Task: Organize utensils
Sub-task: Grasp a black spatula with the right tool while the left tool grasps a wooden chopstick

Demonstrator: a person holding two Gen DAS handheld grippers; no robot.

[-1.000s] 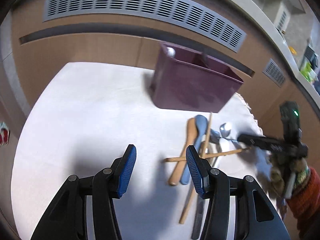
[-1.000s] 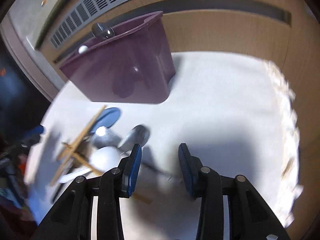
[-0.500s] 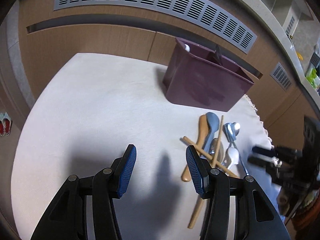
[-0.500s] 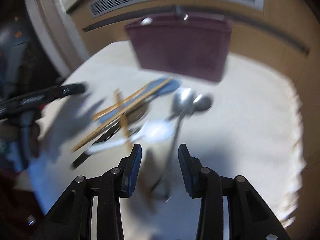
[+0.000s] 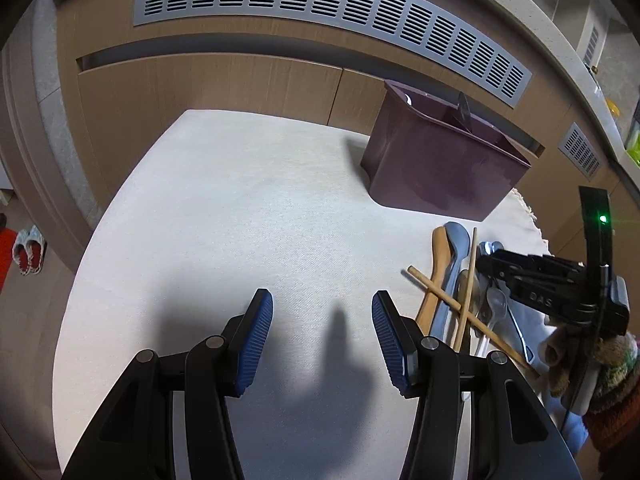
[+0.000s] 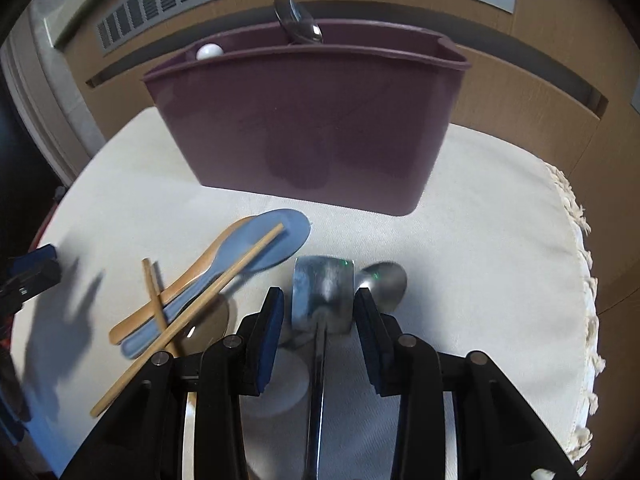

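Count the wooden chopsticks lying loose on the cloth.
2. One long chopstick lies diagonally over the blue spoon; a second chopstick crosses it nearer the left. More could be hidden under the pile or the right gripper.

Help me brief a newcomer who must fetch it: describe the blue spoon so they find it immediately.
Start at the purple caddy on the white cloth. In front of it lies a utensil pile; the blue spoon rests beside a wooden spoon under a chopstick. It is the only blue, broad, flat-bowled piece; its neighbours are wood or metal.

Left tool [image 5: 322, 338] gapes wide; right tool [image 6: 319, 330] angles down, jaws closing.
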